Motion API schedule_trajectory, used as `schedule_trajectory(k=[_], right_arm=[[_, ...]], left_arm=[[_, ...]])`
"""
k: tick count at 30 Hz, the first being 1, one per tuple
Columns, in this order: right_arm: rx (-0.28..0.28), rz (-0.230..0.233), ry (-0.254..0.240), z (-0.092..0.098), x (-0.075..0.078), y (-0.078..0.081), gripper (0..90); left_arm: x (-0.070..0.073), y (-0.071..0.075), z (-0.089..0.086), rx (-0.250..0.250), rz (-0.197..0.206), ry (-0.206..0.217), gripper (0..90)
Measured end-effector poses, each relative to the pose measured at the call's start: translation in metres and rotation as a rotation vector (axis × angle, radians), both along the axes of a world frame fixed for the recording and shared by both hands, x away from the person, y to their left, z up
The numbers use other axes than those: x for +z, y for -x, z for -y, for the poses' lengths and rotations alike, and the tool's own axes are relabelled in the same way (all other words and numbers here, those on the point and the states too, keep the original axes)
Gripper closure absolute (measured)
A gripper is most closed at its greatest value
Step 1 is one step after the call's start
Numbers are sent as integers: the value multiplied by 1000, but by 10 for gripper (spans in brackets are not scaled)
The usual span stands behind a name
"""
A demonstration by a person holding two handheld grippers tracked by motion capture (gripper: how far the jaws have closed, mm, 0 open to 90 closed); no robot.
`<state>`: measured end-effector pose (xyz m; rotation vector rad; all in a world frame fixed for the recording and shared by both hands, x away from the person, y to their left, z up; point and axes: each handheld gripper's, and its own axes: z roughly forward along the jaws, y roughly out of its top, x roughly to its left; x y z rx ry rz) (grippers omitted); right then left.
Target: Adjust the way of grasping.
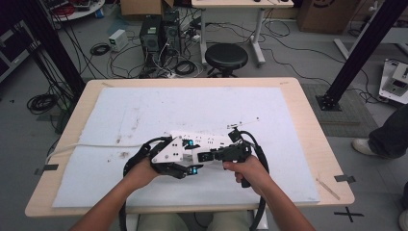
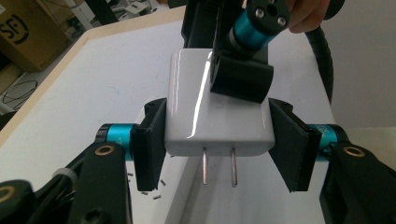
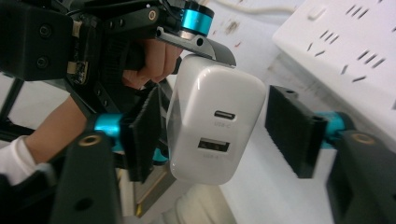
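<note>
Left gripper view is showing the left gripper (image 2: 217,144) clamping a glossy white, hard-plastic two-pin charger block (image 2: 217,105) above the table; light, rigid, slippery, best gripped on flat sides. The right gripper (image 3: 212,128) is gaping around it.

I sit at a pale wooden table (image 1: 308,120) with rounded corners, most of its top covered by a white sheet (image 1: 144,110) that carries some dark smudges. Around it I see a grey floor (image 1: 298,62). Straight beyond the far edge stands a round black stool (image 1: 226,57), and behind that a white-legged desk (image 1: 240,5). To the far left, two dark computer towers (image 1: 160,31) stand among a tangle of black cables (image 1: 125,60). Cardboard boxes (image 1: 320,14) sit along the back. A black metal strut (image 1: 361,48) slants down to the floor at my right, another at my left. Strips of black tape form a cross (image 1: 349,213) on the floor.
</note>
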<state>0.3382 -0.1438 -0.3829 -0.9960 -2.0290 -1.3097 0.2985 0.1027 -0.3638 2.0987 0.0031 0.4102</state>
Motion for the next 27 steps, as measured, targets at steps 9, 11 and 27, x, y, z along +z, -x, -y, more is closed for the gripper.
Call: schedule_trajectory(k=[9, 11, 27], right_arm=[[8, -117, -64, 0, -8, -3, 601], [6, -101, -44, -1, -7, -2, 624], [-196, 160, 82, 48, 8, -3, 633]], left_arm=[[-3, 1, 0, 6, 2, -19, 422], [-5, 0, 0, 17, -27, -11, 388], [-21, -6, -58, 370, -202, 215, 218]])
